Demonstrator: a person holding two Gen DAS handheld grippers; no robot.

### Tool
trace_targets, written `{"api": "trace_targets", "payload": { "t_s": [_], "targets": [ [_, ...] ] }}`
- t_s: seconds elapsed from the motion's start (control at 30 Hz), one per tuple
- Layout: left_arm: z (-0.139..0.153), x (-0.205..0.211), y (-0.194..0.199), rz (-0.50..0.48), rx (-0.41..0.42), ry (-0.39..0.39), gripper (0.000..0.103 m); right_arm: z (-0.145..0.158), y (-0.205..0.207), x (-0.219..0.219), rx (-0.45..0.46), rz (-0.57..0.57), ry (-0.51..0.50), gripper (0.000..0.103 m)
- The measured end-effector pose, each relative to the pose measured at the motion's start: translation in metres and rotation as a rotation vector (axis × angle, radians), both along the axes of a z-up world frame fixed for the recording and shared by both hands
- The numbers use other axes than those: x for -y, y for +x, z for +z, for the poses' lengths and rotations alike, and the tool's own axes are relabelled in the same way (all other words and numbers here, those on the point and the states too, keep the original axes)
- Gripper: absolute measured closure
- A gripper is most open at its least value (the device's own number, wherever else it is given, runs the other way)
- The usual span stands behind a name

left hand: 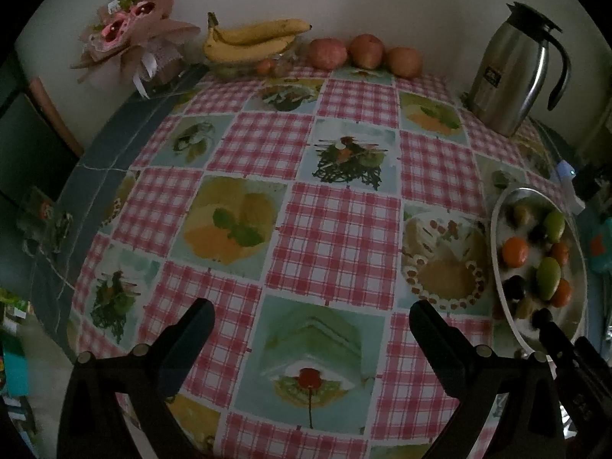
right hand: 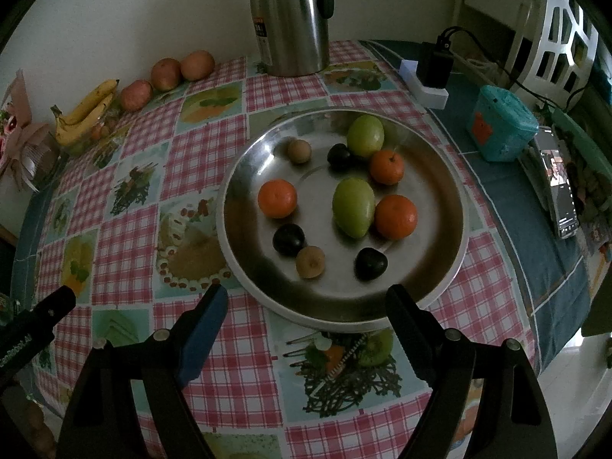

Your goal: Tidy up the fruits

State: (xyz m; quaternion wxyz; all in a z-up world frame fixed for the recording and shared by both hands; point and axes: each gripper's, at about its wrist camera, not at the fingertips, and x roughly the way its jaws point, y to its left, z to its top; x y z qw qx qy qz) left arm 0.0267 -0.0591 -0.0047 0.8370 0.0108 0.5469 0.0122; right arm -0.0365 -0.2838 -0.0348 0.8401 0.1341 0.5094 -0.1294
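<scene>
A round steel plate on the checked tablecloth holds three oranges, two green mangoes, three dark plums and two small brown fruits. My right gripper is open and empty, just before the plate's near rim. My left gripper is open and empty over the cloth, left of the plate. Bananas and three apples lie along the far wall.
A steel thermos jug stands behind the plate; it also shows in the left wrist view. A wrapped bouquet is at the back left. A teal box, a charger block and a phone lie to the right.
</scene>
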Motion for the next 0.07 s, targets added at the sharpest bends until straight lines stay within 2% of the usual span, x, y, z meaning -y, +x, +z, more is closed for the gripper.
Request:
{"api": "trace_targets", "payload": {
  "t_s": [0.07],
  "targets": [
    [0.0001,-0.0003,0.0004,0.002,0.0,-0.001,0.0,-0.0003,-0.0002,-0.0001,-0.001,0.0,0.0,0.018]
  ]
}}
